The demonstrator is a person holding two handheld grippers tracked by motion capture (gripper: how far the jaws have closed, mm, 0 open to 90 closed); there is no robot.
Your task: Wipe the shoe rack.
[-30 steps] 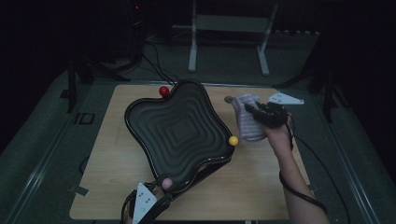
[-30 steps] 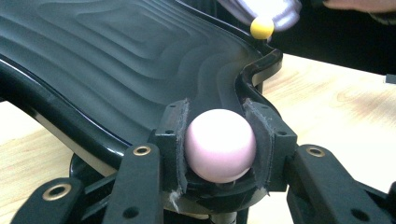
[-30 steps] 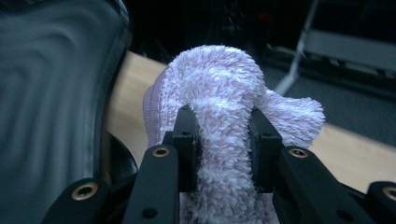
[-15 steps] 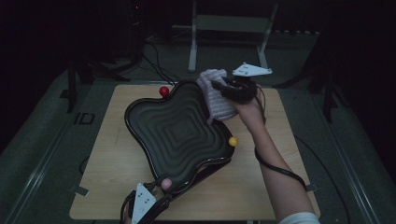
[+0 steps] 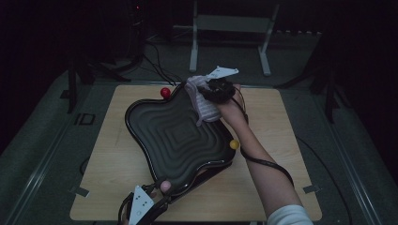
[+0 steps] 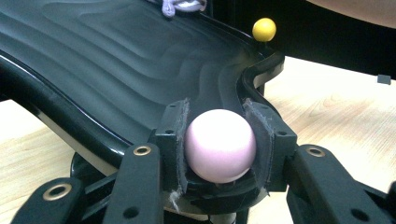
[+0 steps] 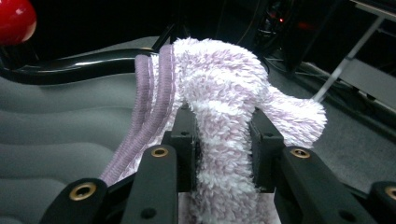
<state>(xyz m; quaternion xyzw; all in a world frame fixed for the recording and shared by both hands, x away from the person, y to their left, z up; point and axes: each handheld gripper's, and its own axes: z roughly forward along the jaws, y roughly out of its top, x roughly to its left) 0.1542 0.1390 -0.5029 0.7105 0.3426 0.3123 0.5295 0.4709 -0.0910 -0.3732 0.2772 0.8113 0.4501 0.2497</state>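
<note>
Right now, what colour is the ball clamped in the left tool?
Pale pink ball, clearest in the left gripper view.

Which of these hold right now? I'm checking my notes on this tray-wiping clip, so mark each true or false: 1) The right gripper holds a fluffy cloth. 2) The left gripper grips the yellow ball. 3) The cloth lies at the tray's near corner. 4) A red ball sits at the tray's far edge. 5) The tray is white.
1) True: the right gripper is shut on the cloth.
2) False: the left gripper clamps the pink ball; the yellow ball stands free at the tray's right edge.
3) False: the cloth is at the far part of the tray.
4) True: the red ball is there.
5) False: the tray is black, with stepped ridges.
</note>
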